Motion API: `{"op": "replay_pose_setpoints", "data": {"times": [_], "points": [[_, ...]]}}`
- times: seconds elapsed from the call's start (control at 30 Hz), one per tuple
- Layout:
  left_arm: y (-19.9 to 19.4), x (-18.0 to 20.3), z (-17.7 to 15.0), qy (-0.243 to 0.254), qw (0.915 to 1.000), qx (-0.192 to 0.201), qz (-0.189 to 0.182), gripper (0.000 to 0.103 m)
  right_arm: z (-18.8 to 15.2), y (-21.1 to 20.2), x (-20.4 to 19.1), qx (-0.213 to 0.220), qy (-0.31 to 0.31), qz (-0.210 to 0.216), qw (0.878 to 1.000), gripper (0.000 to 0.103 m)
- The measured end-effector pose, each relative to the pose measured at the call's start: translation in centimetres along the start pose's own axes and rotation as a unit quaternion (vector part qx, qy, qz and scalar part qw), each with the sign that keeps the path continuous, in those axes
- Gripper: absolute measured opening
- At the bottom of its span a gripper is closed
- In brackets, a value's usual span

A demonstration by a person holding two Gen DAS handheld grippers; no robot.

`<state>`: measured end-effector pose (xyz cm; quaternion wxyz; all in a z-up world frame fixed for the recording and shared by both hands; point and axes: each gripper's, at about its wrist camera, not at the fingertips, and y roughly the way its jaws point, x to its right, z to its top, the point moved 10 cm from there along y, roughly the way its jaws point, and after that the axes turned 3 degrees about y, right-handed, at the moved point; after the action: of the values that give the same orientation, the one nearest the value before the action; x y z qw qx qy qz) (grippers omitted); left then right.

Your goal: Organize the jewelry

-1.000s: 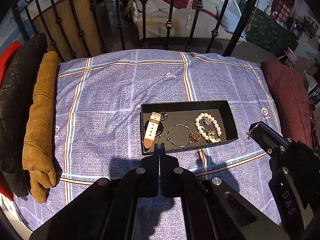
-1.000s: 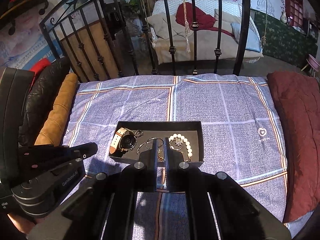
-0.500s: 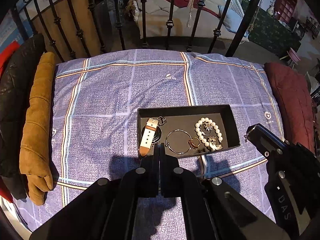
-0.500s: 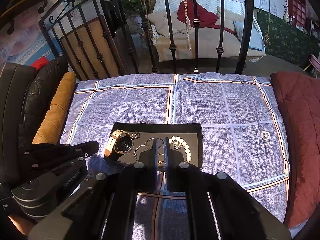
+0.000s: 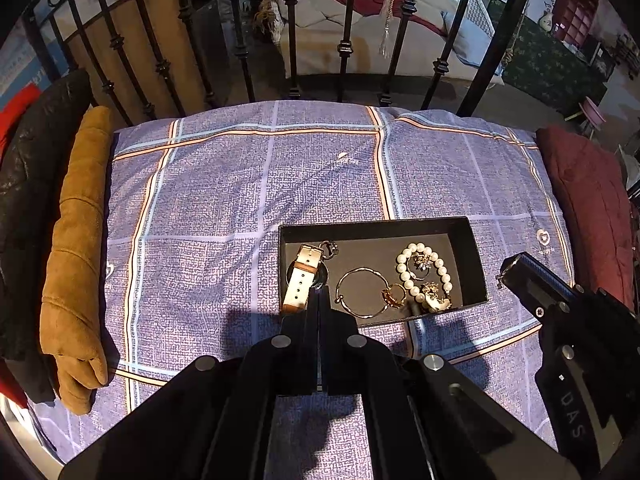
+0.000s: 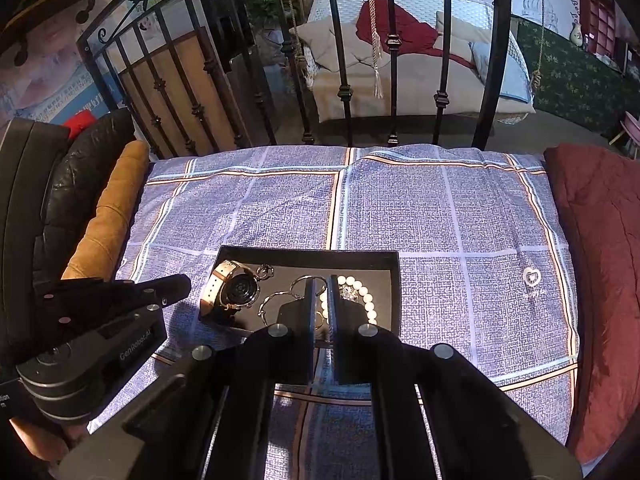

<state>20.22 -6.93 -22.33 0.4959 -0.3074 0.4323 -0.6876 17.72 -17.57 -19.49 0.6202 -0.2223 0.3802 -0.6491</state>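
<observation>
A black open box (image 5: pixel 376 228) lies on the purple checked bedspread; it also shows in the right wrist view (image 6: pixel 308 256). Inside lie a watch with a pale strap (image 5: pixel 302 276) (image 6: pixel 234 288), a thin gold bangle (image 5: pixel 362 292), a small gold ring (image 5: pixel 394 294) and a pearl bracelet (image 5: pixel 424 272) (image 6: pixel 362 292). My left gripper (image 5: pixel 318 292) is shut and empty, its tips just above the box's near wall beside the watch. My right gripper (image 6: pixel 319 280) is nearly shut, with a narrow gap, empty, over the box's near side, hiding part of the bangle.
A tan jacket (image 5: pixel 76 248) and a black one (image 5: pixel 28 184) lie along the bed's left edge. A dark red cushion (image 5: pixel 588 208) lies at the right edge. A black iron bed frame (image 5: pixel 340 40) stands at the far end.
Both grippers have moved forward toward the box, which now sits lower and closer in both views. The jaws have not changed.
</observation>
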Motion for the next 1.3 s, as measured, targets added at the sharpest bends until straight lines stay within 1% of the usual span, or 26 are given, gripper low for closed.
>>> {"op": "replay_pose_setpoints", "data": {"times": [0.37, 0.73, 1.03, 1.17, 1.3], "points": [[0.9, 0.0, 0.2, -0.006, 1.0000, -0.006, 0.003, 0.000, 0.3, 0.8, -0.1, -0.006, -0.004, 0.009, 1.000, 0.006], [2.2, 0.5, 1.3, -0.014, 0.9998, -0.006, 0.008, 0.000, 0.6, 2.6, 0.4, -0.017, -0.013, 0.015, 1.000, 0.006], [2.9, 0.5, 1.0, -0.028, 0.9995, -0.006, 0.009, 0.000, 0.5, 3.3, 0.3, -0.022, -0.026, 0.019, 0.999, 0.006], [3.2, 0.5, 0.9, -0.028, 0.9995, -0.007, 0.010, 0.000, 0.4, 3.4, 0.2, -0.021, -0.026, 0.017, 0.999, 0.006], [3.3, 0.7, 1.0, -0.017, 0.9998, -0.007, 0.008, 0.000, 0.4, 3.5, 0.3, -0.020, -0.021, 0.012, 1.000, 0.006]]}}
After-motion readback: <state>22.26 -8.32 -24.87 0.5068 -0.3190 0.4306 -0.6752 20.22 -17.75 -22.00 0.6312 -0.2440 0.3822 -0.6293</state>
